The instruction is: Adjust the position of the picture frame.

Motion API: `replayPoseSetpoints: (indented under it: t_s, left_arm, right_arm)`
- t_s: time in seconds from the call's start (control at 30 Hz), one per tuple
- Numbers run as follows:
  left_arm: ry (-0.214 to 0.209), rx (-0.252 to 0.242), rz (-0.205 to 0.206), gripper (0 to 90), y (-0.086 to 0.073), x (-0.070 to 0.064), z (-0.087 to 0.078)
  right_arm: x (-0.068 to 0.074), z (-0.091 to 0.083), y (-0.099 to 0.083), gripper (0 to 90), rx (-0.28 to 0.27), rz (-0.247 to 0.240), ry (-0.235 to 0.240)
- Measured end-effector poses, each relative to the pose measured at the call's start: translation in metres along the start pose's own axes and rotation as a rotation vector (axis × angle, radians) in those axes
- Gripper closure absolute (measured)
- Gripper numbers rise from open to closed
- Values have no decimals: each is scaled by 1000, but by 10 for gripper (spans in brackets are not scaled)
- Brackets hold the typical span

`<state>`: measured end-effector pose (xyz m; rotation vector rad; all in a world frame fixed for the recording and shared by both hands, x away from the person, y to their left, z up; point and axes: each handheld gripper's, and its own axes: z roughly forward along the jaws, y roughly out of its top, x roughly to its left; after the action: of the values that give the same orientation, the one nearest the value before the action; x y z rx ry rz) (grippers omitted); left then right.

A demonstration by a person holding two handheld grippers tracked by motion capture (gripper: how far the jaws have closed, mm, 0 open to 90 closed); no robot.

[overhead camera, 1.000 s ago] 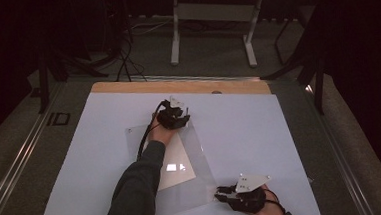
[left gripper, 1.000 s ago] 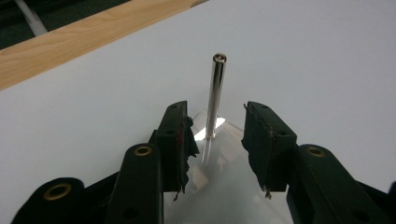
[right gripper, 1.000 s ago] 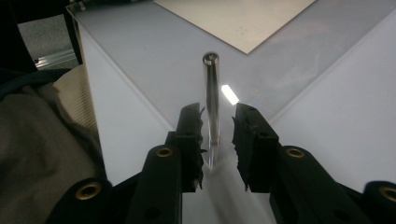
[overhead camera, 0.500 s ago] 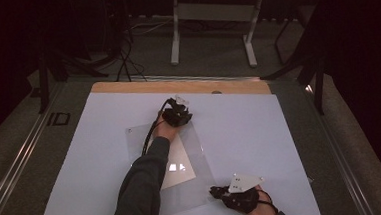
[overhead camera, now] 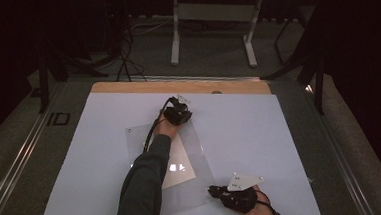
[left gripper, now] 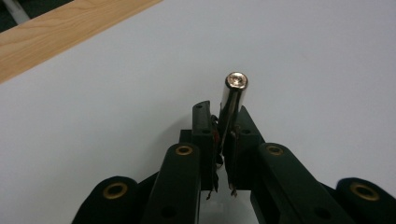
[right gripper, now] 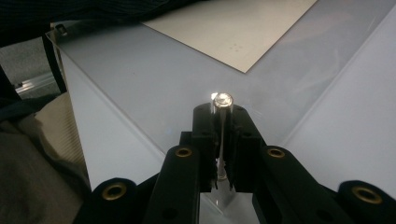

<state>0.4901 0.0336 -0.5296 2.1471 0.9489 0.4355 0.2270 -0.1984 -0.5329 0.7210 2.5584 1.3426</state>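
Our left tongs point(left gripper: 223, 140) pinched a shiny metal pin point(left gripper: 233, 98); right tongs point(right gripper: 223, 140) pinched another chrome pin point(right gripper: 221, 108) over the clear plastic sleeve point(overhead camera: 201, 159) holding a cream sheet point(overhead camera: 179, 168) on the white worktop point(overhead camera: 260, 128).

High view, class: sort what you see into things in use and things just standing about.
In use:
left gripper with metal pin
right gripper with metal pin
clear sheet
paper

Standing about:
table frame
floor cables
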Motion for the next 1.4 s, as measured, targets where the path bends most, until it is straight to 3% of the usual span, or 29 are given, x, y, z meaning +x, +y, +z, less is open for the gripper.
replayPoseSetpoints:
  t_s: [0.13, 0.37, 0.73, 0.97, 1.4]
  left_arm:
    - [9, 17, 10, 847, 2, -1, 0]
    - [51, 28, 20, 848, 8, 4, -9]
    - [62, 24, -34, 848, 4, 26, -35]
    - [60, 4, -97, 850, -4, 46, -55]
    - [77, -2, -134, 851, -23, 69, -82]
  right_arm:
    - [0, 0, 1, 837, 2, 9, -10]
    - [-13, -10, 1, 830, -30, 88, -40]
    - [-38, -28, 9, 815, -86, 151, -112]
    - [-60, -32, 23, 811, -109, 156, -161]
    - [-113, -26, 46, 806, -134, 207, -232]
